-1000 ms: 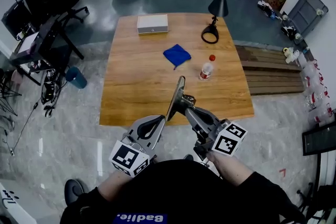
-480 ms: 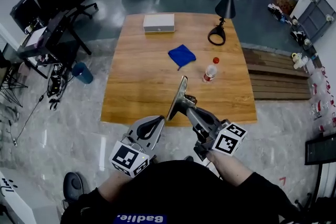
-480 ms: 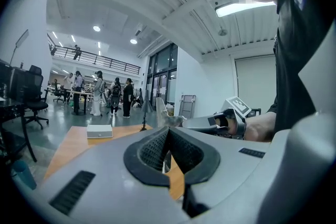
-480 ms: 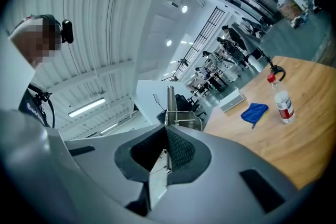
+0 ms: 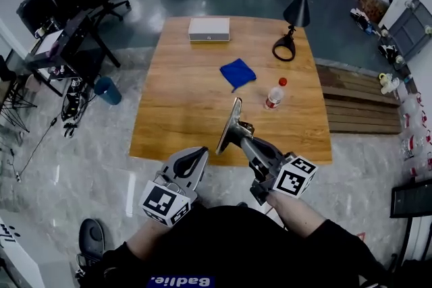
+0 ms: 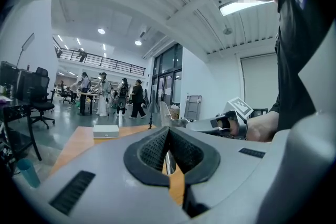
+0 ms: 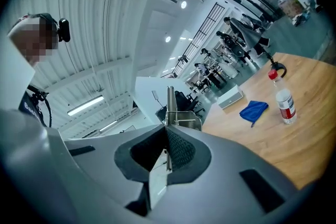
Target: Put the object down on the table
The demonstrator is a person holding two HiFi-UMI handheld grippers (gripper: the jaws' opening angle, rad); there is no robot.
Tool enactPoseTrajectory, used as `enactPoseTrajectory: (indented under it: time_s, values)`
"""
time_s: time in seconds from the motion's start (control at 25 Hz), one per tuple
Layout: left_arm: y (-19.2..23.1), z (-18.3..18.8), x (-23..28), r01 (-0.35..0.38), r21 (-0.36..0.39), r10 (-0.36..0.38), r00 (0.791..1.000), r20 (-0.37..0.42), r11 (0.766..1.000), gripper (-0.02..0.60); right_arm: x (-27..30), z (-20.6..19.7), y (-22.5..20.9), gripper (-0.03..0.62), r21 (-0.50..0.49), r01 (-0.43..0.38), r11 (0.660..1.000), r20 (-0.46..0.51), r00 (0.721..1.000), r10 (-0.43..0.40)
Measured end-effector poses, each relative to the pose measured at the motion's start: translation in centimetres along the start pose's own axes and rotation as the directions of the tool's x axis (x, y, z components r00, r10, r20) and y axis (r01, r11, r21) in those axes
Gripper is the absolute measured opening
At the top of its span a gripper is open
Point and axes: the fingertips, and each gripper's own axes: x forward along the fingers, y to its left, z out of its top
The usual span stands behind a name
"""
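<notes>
- The left gripper (image 5: 201,152) hangs over the floor just short of the counter (image 5: 172,111). Its fingers are closed tip to tip with nothing between them.
- The left gripper view (image 6: 168,131) confirms that pinch. Past the tips it shows only a thin metal sliver and a strip of wood.
- The clipboard (image 5: 228,123) stands on edge in the air above the counter's near edge. It does not appear to touch the wood.
- It looks like a stiff, thin, light board, so it likely will not sag, though its smooth faces could slip.
- The present hold at the clip end seems sound. Lowering the far edge first, then tilting it flat, should keep it from slapping down.
- The right gripper (image 5: 237,133) has its fingers clamped on that board near the metal clip.
- The right gripper view (image 7: 166,136) shows the board (image 7: 169,102) edge-on between the pads. The head view cannot show this contact.
- Only the head view shows the open wood nearest the person. The blue cloth (image 5: 237,73) and the bottle (image 5: 273,95) lie farther back, well apart from the clipboard.
</notes>
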Motion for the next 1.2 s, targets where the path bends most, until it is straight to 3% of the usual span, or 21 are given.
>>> enactPoseTrajectory:
  time_s: [0.48,0.72,0.96,1.2]
  values:
    - [10.2,-0.4,-2.2,0.134,-0.027,-0.133,0.991,0.020,0.991,0.008,9.0,-1.9,0.5,0.009,-0.034,0.149,0.988,0.029,0.989,-0.148]
    - [13.1,-1.0,-2.4,0.189,-0.049,-0.188,0.982,0.014,0.981,0.008,11.6,-2.8,0.2,0.008,-0.029,0.208,0.978,0.035,0.978,-0.207]
    - [12.7,-1.4,-0.7,0.180,-0.050,-0.180,0.984,-0.003,0.982,0.008,11.4,-3.5,-2.8,0.008,0.036,0.216,0.976,0.000,0.976,-0.216]
    - [12.0,-1.0,1.4,0.111,-0.038,-0.113,0.993,-0.042,0.993,0.008,11.4,-4.4,-8.1,0.009,0.128,0.207,0.970,-0.079,0.977,-0.198]
